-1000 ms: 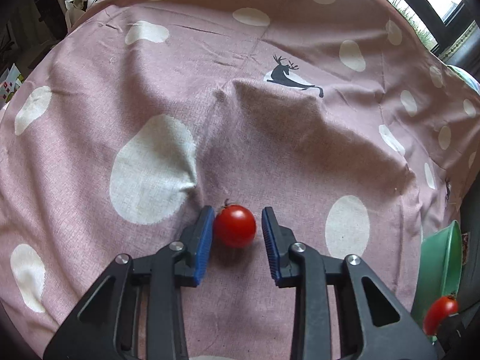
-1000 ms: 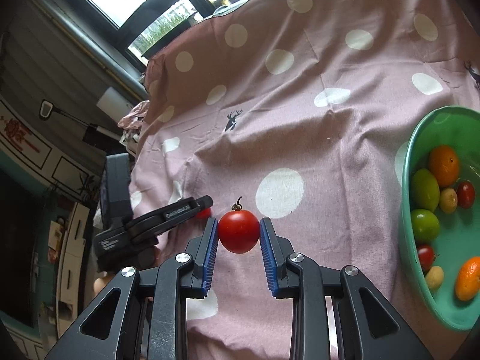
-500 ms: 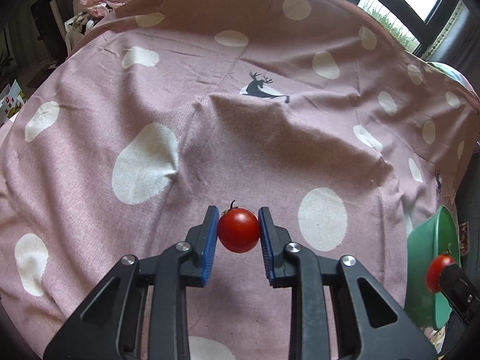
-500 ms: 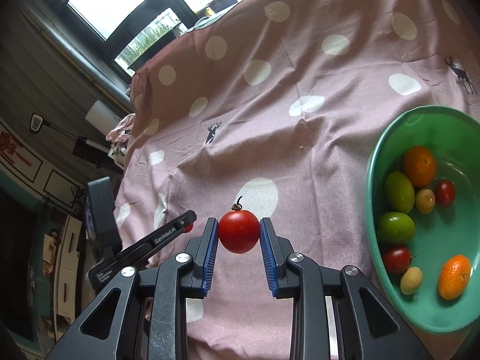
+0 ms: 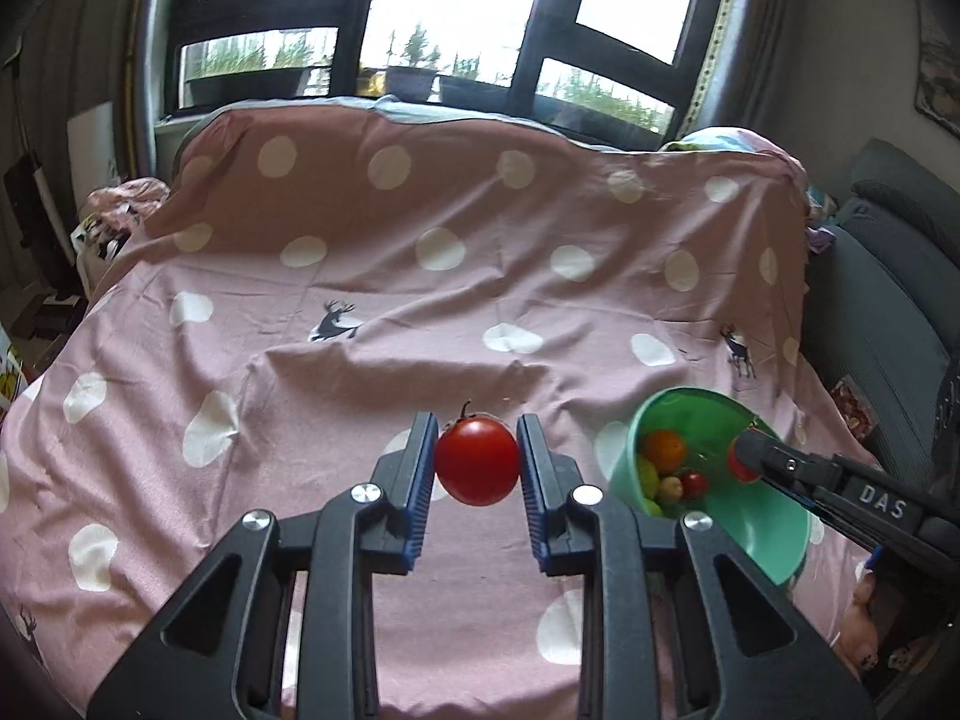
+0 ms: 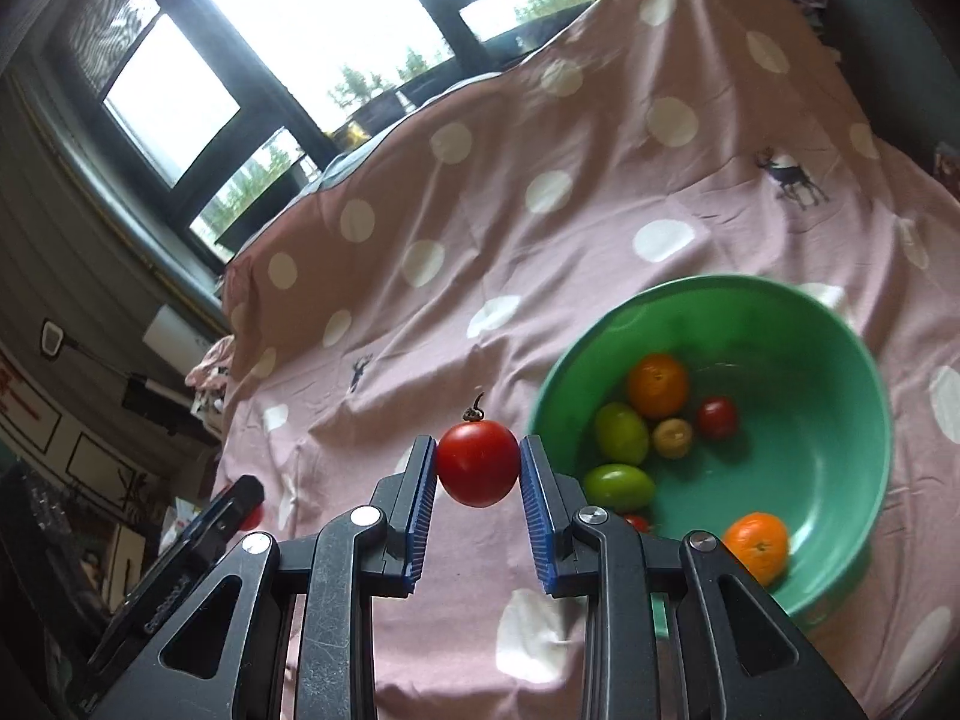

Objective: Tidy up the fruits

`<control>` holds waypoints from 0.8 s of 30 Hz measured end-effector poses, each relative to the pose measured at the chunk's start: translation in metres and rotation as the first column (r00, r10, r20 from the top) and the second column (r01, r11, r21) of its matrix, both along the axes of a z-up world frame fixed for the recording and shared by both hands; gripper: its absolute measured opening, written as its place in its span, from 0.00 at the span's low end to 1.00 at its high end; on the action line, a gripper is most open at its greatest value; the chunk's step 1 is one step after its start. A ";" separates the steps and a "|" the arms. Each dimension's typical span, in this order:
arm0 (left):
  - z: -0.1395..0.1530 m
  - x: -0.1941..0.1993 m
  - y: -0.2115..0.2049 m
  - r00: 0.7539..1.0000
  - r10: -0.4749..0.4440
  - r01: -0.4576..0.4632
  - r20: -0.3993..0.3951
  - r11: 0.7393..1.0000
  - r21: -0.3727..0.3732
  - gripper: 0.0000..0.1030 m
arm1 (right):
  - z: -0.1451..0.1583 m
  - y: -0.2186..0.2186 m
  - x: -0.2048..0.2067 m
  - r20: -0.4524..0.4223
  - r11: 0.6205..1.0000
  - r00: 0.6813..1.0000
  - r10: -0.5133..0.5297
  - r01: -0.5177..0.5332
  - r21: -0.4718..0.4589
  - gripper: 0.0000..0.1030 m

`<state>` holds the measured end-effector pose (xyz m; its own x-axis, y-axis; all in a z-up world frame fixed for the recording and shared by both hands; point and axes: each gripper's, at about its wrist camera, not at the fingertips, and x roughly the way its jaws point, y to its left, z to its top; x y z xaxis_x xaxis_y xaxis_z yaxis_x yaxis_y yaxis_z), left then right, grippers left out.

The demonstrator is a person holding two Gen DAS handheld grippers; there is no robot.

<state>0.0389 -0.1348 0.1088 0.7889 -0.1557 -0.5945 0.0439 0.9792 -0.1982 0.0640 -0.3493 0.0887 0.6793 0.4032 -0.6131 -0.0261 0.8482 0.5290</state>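
Right wrist view shows my right tool (image 6: 478,465) pinching a cherry tomato (image 6: 477,463) at 9 o'clock of the green bowl (image 6: 864,360), so I'd carry it over the rim before easing open, while my left tool (image 5: 477,468) pinches another tomato (image 5: 476,461).

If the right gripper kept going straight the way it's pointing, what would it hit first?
Probably the pink cloth, just left of the green bowl. The right gripper, shut on a tomato, points past the bowl's rim, though depth is unclear.
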 end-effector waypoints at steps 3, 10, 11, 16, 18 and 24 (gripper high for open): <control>0.006 -0.002 -0.029 0.997 -0.063 0.063 0.033 0.998 0.005 0.26 | 0.002 -0.025 -0.002 0.009 0.997 0.997 -0.080 0.080 -0.023 0.29; -0.009 0.013 -0.098 0.969 -0.245 0.244 -0.022 0.970 -0.019 0.26 | -0.010 -0.063 0.001 -0.031 0.987 0.987 -0.159 0.158 -0.044 0.29; -0.013 0.015 -0.107 0.965 -0.260 0.260 -0.034 0.966 -0.012 0.26 | -0.014 -0.067 0.003 -0.043 0.984 0.984 -0.173 0.171 -0.049 0.29; -0.034 0.025 -0.138 0.950 -0.302 0.305 -0.085 0.952 0.028 0.26 | -0.029 -0.085 0.007 -0.092 0.975 0.972 -0.217 0.212 -0.064 0.29; -0.042 0.030 -0.144 0.945 -0.308 0.313 -0.111 0.950 0.026 0.27 | -0.034 -0.091 0.009 -0.106 0.974 0.969 -0.224 0.218 -0.064 0.29; -0.050 0.033 -0.153 0.943 -0.305 0.314 -0.135 0.948 0.054 0.41 | -0.040 -0.098 0.010 -0.139 0.964 0.956 -0.258 0.245 -0.106 0.29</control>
<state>0.0722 -0.2877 0.0584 0.6287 -0.3328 -0.7028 0.3271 0.9331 -0.1492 0.0741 -0.4471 0.0486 0.6493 0.1718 -0.7409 0.2678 0.8601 0.4341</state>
